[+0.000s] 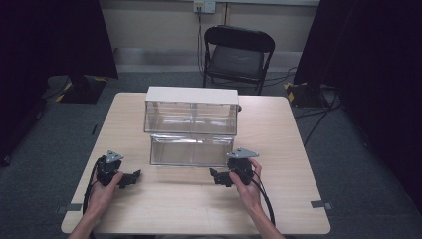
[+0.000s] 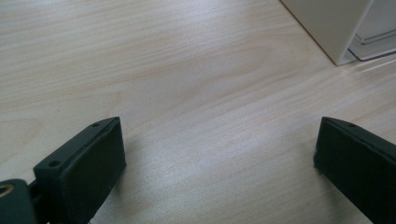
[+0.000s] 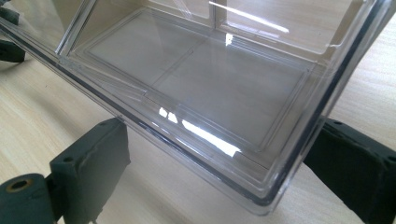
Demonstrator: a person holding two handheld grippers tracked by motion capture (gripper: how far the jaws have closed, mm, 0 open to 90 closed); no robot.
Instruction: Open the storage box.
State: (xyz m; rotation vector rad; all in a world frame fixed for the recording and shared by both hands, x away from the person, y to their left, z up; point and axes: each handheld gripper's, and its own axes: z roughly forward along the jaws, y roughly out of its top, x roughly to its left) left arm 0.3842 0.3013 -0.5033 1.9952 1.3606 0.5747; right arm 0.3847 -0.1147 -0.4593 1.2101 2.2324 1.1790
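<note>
A clear plastic drawer [image 1: 191, 150] stands pulled out on the table in front of a clear cabinet [image 1: 191, 108] with a white top. My right gripper [image 1: 216, 176] is at the drawer's front right corner. In the right gripper view the drawer [image 3: 201, 79] is empty, and its near corner lies between the wide-apart jaws of my right gripper [image 3: 224, 140], which is open. My left gripper [image 1: 133, 178] rests on the table left of the drawer, apart from it. In its own view the left gripper [image 2: 219, 135] is open over bare wood, with the cabinet's white corner [image 2: 327, 23] ahead to the right.
The light wooden table [image 1: 278, 194] has free room along its front edge and at both sides. A black folding chair [image 1: 236, 55] stands behind the table. Dark curtains hang at the left and right, and cables lie on the floor at the right.
</note>
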